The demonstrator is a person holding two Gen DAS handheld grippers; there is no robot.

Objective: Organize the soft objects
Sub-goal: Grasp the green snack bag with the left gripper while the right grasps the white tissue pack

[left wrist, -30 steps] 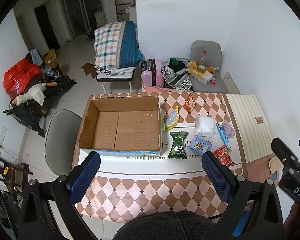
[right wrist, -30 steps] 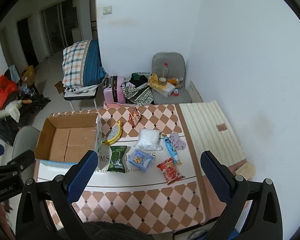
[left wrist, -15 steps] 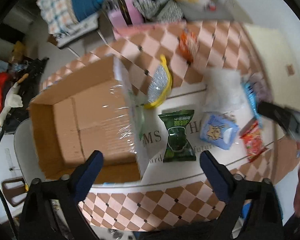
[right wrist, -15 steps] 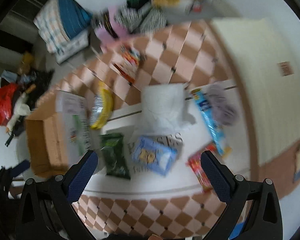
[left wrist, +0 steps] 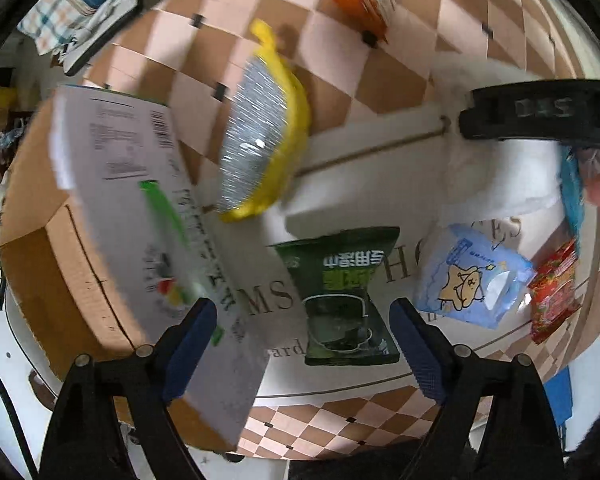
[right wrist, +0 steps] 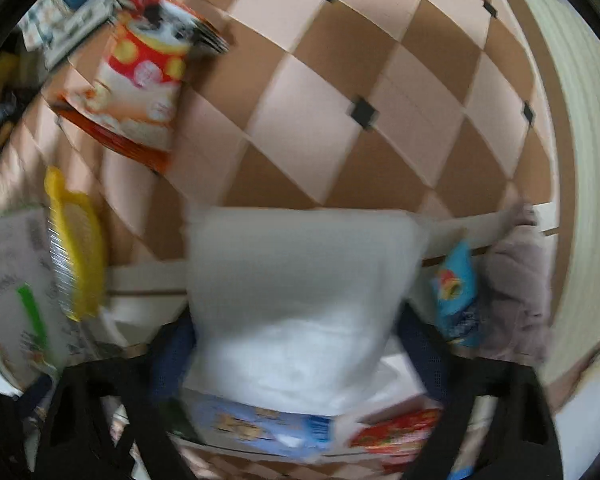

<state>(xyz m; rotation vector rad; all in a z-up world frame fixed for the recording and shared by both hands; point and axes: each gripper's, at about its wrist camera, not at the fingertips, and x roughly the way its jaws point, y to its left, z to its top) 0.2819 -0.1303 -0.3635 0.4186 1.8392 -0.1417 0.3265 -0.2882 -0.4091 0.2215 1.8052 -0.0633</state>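
**Q:** While both grippers hang low over the checked table [left wrist: 332, 68], where do the soft things lie?

**A:** Take the green packet [left wrist: 346, 294] as the mark. Left of it stands the cardboard box [left wrist: 60, 272], its printed flap [left wrist: 140, 216] tilted up. Beyond the packet lies a yellow-rimmed silver pouch [left wrist: 260, 136]; to its right a pale blue star packet [left wrist: 470, 278], then a red sachet [left wrist: 554, 290]. Farther back and right sits the white pad [right wrist: 300, 304], with an orange snack bag [right wrist: 140, 80] beyond that.

**Q:** And the jaws?

**A:** The left gripper [left wrist: 302, 350] is spread wide, gripping nothing, the green packet showing between its blue fingers [left wrist: 188, 344]. The right gripper [right wrist: 296, 356] straddles the white pad, jaws wide at either side of it; blur hides whether they touch it. A blue tube [right wrist: 456, 300] and a mauve cloth [right wrist: 516, 292] lie just right of the pad.
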